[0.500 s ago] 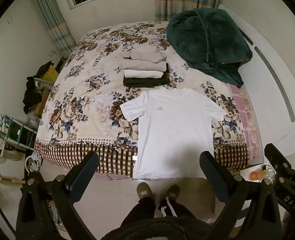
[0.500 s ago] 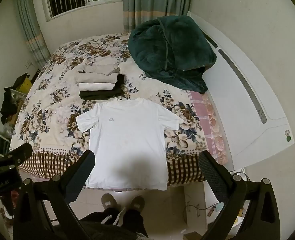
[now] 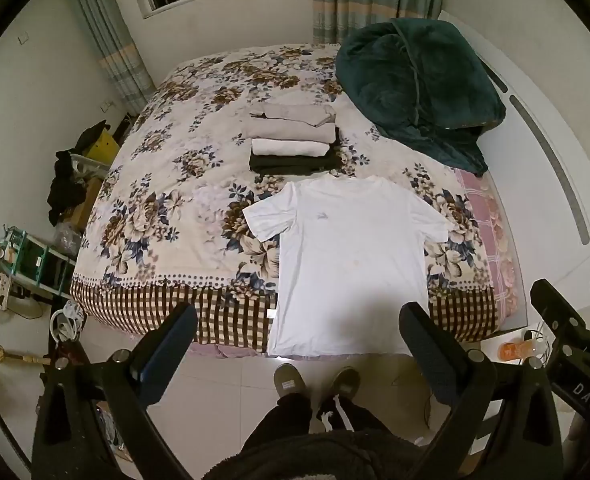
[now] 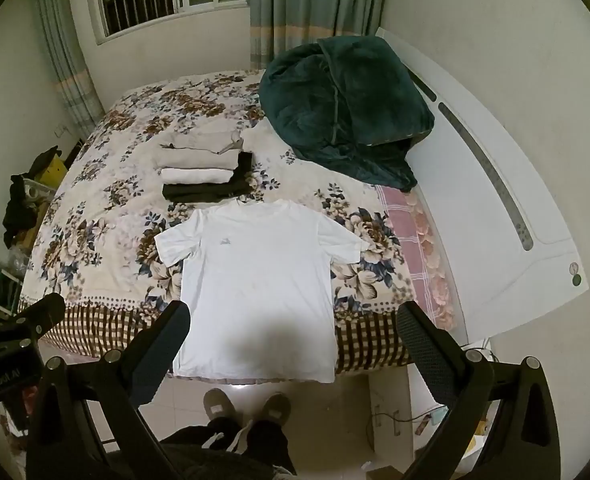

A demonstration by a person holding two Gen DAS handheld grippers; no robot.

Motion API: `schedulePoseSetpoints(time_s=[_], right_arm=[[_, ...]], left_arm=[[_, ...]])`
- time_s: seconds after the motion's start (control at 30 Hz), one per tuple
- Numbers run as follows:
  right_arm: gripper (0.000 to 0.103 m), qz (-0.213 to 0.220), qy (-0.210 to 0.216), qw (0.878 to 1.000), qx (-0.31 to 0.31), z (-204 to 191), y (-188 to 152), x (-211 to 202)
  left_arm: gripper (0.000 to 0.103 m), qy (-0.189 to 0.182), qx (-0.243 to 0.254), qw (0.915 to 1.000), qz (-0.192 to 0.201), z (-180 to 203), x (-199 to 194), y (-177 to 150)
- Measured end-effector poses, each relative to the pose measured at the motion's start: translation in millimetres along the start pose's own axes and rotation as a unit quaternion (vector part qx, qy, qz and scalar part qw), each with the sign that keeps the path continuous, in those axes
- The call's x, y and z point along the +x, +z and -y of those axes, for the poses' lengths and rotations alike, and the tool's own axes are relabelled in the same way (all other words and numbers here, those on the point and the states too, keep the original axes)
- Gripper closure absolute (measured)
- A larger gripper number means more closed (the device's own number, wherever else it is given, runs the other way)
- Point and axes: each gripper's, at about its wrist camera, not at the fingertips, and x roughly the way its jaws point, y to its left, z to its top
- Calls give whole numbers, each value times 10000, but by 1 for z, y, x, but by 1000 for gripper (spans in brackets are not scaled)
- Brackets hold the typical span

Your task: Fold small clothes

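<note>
We see nothing changed since the earlier frame. Our left gripper hangs above the floor off the bed's near edge, jaws wide and empty; our right gripper likewise. The white T-shirt lies flat, hem draped over that near edge.

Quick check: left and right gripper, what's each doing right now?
Left gripper: jaws open, holding nothing, above the white T-shirt.
Right gripper: jaws open, holding nothing.
</note>
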Motion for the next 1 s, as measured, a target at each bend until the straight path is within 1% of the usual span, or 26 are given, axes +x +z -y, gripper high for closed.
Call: schedulePoseSetpoints(time_s=[1.0], right_arm=[[0, 70, -21, 10000, -30, 2, -3, -5]], left_arm=[[0, -42, -25, 10000, 56, -2, -1, -1]])
